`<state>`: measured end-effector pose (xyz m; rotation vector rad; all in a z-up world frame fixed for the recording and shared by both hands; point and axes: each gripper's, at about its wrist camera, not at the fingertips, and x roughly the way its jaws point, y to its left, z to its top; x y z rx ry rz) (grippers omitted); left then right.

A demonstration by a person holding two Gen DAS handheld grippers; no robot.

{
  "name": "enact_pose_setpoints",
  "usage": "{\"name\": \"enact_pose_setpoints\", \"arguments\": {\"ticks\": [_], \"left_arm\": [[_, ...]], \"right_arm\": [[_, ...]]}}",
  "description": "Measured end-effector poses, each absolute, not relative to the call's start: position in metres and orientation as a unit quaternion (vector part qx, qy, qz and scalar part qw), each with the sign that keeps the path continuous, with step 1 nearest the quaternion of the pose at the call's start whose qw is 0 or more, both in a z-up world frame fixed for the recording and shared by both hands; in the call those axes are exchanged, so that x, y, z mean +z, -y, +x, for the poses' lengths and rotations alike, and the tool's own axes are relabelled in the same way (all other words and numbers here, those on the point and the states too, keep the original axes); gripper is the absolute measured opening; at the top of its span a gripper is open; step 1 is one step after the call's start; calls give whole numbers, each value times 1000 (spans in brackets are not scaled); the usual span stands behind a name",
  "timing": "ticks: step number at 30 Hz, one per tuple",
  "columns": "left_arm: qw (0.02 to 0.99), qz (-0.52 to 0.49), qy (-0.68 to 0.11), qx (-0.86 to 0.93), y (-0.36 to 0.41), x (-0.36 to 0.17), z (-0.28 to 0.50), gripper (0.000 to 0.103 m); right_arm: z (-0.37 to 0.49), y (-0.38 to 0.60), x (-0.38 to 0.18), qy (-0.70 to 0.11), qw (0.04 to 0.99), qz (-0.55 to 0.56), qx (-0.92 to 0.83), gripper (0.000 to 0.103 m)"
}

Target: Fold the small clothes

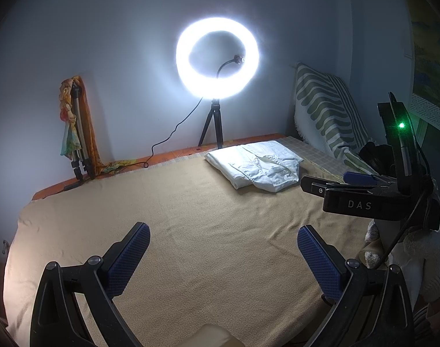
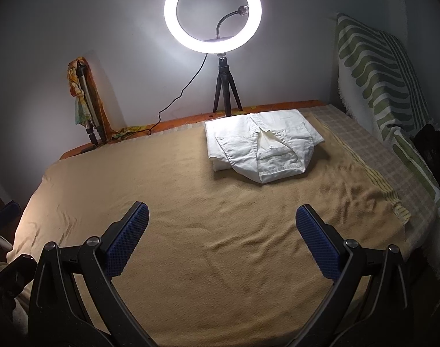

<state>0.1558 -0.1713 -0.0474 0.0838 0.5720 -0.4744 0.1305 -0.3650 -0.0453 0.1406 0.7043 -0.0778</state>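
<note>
A white shirt (image 1: 256, 164) lies folded into a neat packet, collar up, at the far right of the tan blanket (image 1: 191, 217). The right wrist view shows the same shirt (image 2: 261, 147) straight ahead and well beyond the fingers. My left gripper (image 1: 223, 247) hovers open over the near middle of the blanket, nothing between its blue pads (image 1: 130, 257). My right gripper (image 2: 222, 231) is open too and holds nothing. In the left wrist view the right gripper (image 1: 329, 183) appears from the side at the right, just short of the shirt.
A lit ring light (image 2: 212, 14) on a small tripod stands at the back edge by the wall. A folded tripod with a coloured scarf (image 2: 85, 101) leans at the back left. A green-striped cushion (image 2: 381, 78) lines the right side. A checked sheet (image 2: 373, 156) shows beside the blanket.
</note>
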Motion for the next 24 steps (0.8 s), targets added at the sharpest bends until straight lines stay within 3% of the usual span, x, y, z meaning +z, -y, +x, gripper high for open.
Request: {"name": "enact_pose_setpoints", "arguments": {"ticks": [24], "left_arm": [[937,39,-270,-220,168,-45,155,103]], "right_arm": [[134,366,-47,-350,934,60,-28,103]]}}
